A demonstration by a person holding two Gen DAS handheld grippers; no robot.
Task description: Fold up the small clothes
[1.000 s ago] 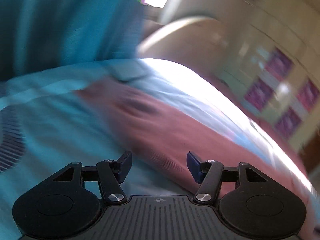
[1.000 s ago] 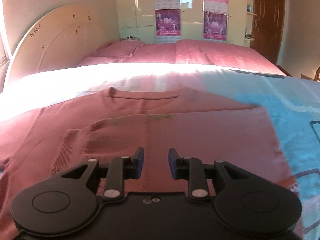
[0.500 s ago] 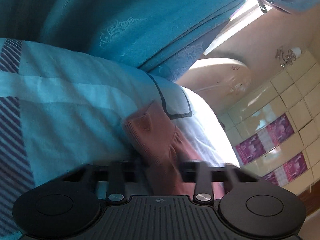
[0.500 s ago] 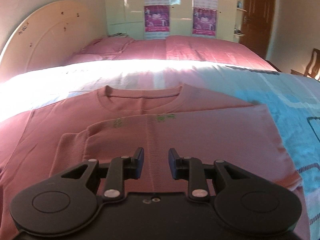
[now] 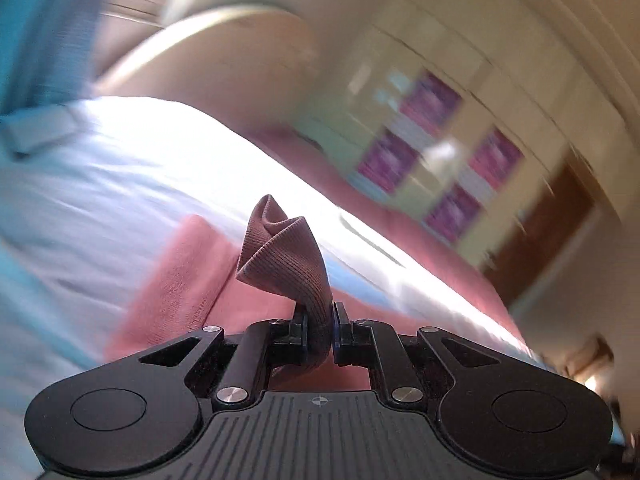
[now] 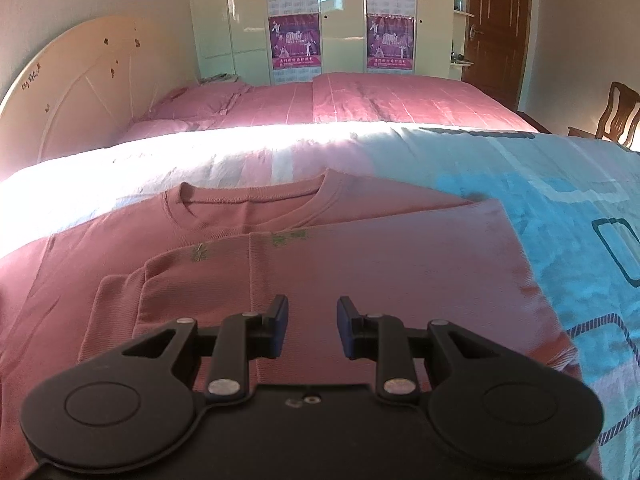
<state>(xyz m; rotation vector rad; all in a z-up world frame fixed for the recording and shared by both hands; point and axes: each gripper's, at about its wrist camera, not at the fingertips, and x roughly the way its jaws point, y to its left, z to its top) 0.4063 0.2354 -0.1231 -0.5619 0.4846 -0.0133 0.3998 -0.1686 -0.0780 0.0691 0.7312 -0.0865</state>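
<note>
**Left sleeve cuff gripped and lifted for fold-in**

The pink knit sweater (image 6: 280,240) was laid flat on the bed (image 6: 560,208), neckline toward the headboard (image 6: 92,92), with its right side already folded in across the chest. The left tool (image 5: 320,334) was clamped on the ribbed sleeve cuff (image 5: 280,256), w/ the fabric bunched between the jaws and standing up in a soft crumpled peak. The right tool (image 6: 312,330) was held apart-jawed, gripping nothing, just above the folded panel near the bed's front edge.

Handling, as judged: the garment looked light, soft and limp, w/ no stiffness to hold a shape; it would drape and drag wherever it was pulled. The rib knit looked grippy rather than slippery, so slip-out was thought unlikely. The cuff or a hem edge was judged the best hold, since a pinch mid-panel would lift only one layer and disturb the fold beneath. A low, slow carry across the body was thought advisable to keep the sleeve from twisting.

Vs. earlier frames: 1.0 s before, the left tool's jaws were wide apart over the sleeve; 0.5 s before, they were being closed on the cuff near the bed's left edge; now the cuff was gripped, raised, and swung toward the sweater body (strong motion blur). The right tool's view was almost unchanged, jaws apart throughout, only edged slightly closer.
</note>
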